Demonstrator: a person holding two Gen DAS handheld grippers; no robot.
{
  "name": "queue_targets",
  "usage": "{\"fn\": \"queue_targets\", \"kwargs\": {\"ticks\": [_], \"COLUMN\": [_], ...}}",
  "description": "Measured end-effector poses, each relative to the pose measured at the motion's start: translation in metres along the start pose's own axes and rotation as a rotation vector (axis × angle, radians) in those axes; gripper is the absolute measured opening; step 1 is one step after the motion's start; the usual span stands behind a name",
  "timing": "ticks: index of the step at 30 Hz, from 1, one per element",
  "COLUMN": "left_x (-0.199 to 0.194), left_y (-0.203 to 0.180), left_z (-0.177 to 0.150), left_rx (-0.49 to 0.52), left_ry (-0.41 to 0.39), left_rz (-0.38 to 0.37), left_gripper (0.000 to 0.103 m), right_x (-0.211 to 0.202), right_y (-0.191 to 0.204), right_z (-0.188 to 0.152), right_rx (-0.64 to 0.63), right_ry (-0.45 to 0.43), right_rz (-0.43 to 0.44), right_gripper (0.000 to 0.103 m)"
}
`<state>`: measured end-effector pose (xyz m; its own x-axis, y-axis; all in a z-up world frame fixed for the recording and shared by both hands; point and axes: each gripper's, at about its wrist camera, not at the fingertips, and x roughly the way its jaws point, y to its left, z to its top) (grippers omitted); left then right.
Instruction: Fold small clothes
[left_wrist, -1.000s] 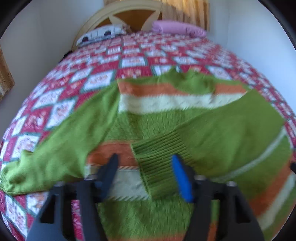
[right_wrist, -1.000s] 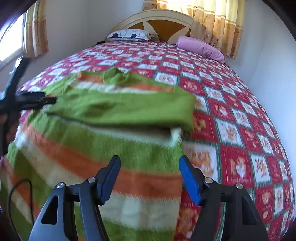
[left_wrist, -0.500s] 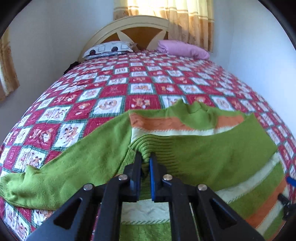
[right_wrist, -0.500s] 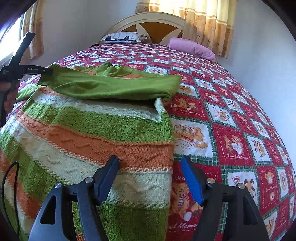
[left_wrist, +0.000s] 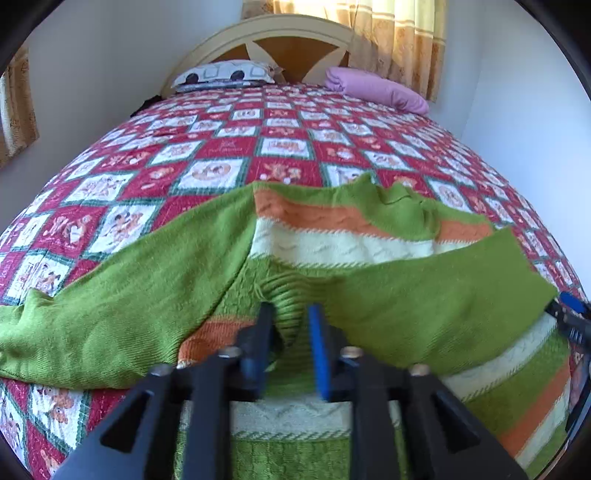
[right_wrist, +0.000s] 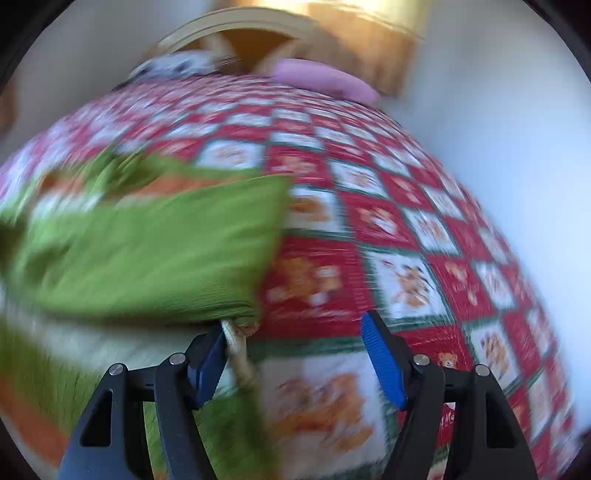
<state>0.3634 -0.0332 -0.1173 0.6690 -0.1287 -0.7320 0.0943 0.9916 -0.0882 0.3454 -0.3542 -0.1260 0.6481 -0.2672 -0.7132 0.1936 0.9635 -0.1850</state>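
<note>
A green sweater (left_wrist: 343, 243) with orange and cream stripes lies flat on the bed. Its right sleeve (left_wrist: 424, 295) is folded across the chest; its left sleeve (left_wrist: 122, 291) stretches out to the left. My left gripper (left_wrist: 290, 321) is part open, with the ribbed cuff (left_wrist: 291, 295) of the folded sleeve lying between its fingers. My right gripper (right_wrist: 295, 354) is open at the sweater's right edge (right_wrist: 236, 339), below the sleeve fold (right_wrist: 166, 254). Its left finger touches the edge. The right wrist view is blurred. The right gripper also shows at the right rim of the left wrist view (left_wrist: 570, 314).
The bed has a red and white patchwork quilt (left_wrist: 221, 147). A patterned pillow (left_wrist: 225, 74) and a pink pillow (left_wrist: 376, 90) lie by the headboard (left_wrist: 295, 40). White walls stand left and right; a curtain (left_wrist: 402, 33) hangs behind.
My left gripper closed on the cuff half a second ago and has now opened partly around it. My right gripper moved forward along the sweater's right edge toward the sleeve fold.
</note>
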Motion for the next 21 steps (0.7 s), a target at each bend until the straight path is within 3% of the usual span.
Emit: {"fn": "queue_targets", "kwargs": {"ticks": [2, 3, 5, 9, 11, 14, 15, 17, 19, 21], "left_x": [0.003, 0.006, 0.016, 0.013, 0.006, -0.005, -0.006, -0.007, -0.006, -0.003], "left_y": [-0.008, -0.01, -0.013, -0.002, 0.004, 0.012, 0.013, 0.012, 0.008, 0.004], "left_z": [-0.004, -0.006, -0.011, -0.009, -0.01, -0.015, -0.015, -0.016, -0.014, -0.013], "left_rx": [0.044, 0.06, 0.076, 0.031, 0.013, 0.006, 0.004, 0.002, 0.001, 0.005], "left_ry": [0.0, 0.002, 0.037, 0.041, 0.028, 0.005, 0.0, -0.007, -0.012, -0.008], "left_rz": [0.015, 0.022, 0.043, 0.045, 0.056, 0.057, 0.05, 0.058, 0.071, 0.08], "left_gripper": [0.043, 0.043, 0.058, 0.061, 0.072, 0.077, 0.078, 0.09, 0.097, 0.098], "right_x": [0.009, 0.012, 0.007, 0.003, 0.0, -0.006, -0.013, -0.038, -0.056, -0.057], "right_y": [-0.026, -0.03, -0.033, -0.039, -0.038, -0.042, -0.042, -0.038, -0.025, -0.005], "right_z": [-0.005, -0.011, -0.02, -0.024, -0.026, -0.027, -0.026, -0.023, -0.014, 0.001], "right_rx": [0.134, 0.145, 0.143, 0.189, 0.19, 0.189, 0.186, 0.158, 0.104, 0.037], "right_ry": [0.063, 0.078, 0.058, 0.064, 0.069, 0.069, 0.054, -0.035, -0.111, -0.125], "right_rz": [0.068, 0.078, 0.071, 0.091, 0.088, 0.076, 0.054, 0.001, 0.015, 0.046], "right_gripper": [0.07, 0.07, 0.07, 0.07, 0.07, 0.07, 0.07, 0.07, 0.072, 0.072]}}
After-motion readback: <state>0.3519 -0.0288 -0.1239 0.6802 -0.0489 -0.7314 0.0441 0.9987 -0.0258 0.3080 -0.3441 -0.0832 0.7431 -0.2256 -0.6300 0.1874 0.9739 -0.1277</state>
